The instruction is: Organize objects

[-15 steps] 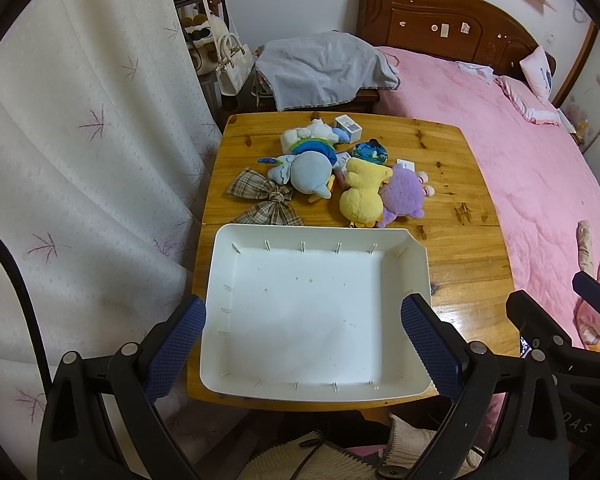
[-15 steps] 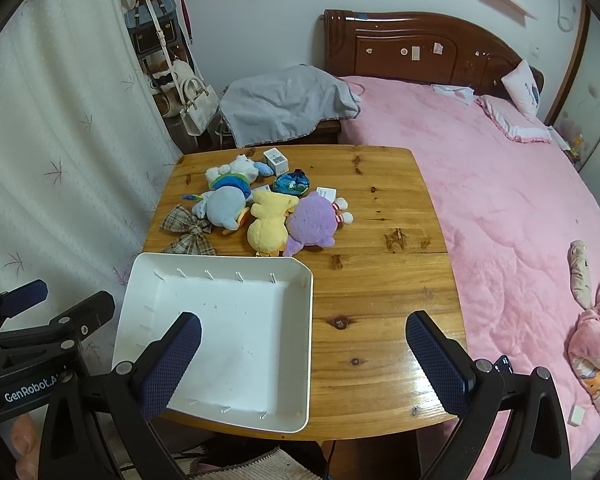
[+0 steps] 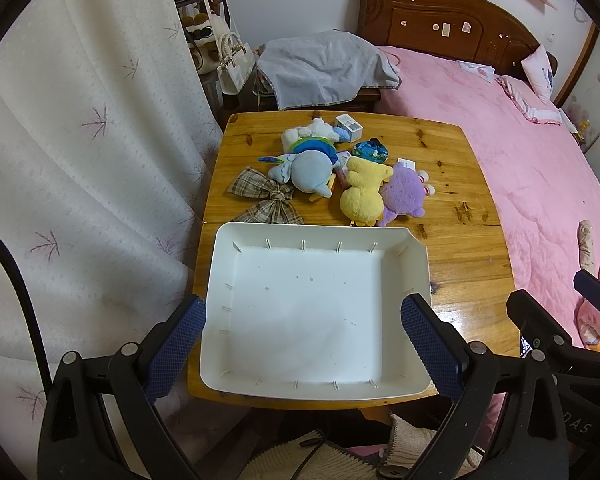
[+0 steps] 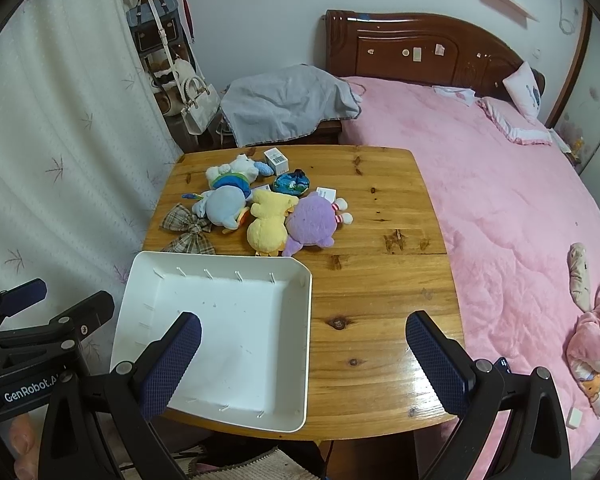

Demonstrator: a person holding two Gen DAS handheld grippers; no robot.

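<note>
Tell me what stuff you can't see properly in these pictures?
- Small box: label print too small to read, both views.
- White tag: partly tucked behind the purple plush, left view.
- Pink doll on the bed: cut off by the right view's edge.
- Plush faces: turned away or face-down.

Our left claw (image 3: 302, 338) and right claw (image 4: 300, 354): matte black frames with round silver screws, each finger faced with a dark blue cross-hatched pad (image 3: 176, 350). White "GenRobot" lettering marks one body (partly cut off), a black cable (image 3: 16, 280) arcs alongside, and our cream knit sleeve (image 3: 320, 460) shows below.
</note>
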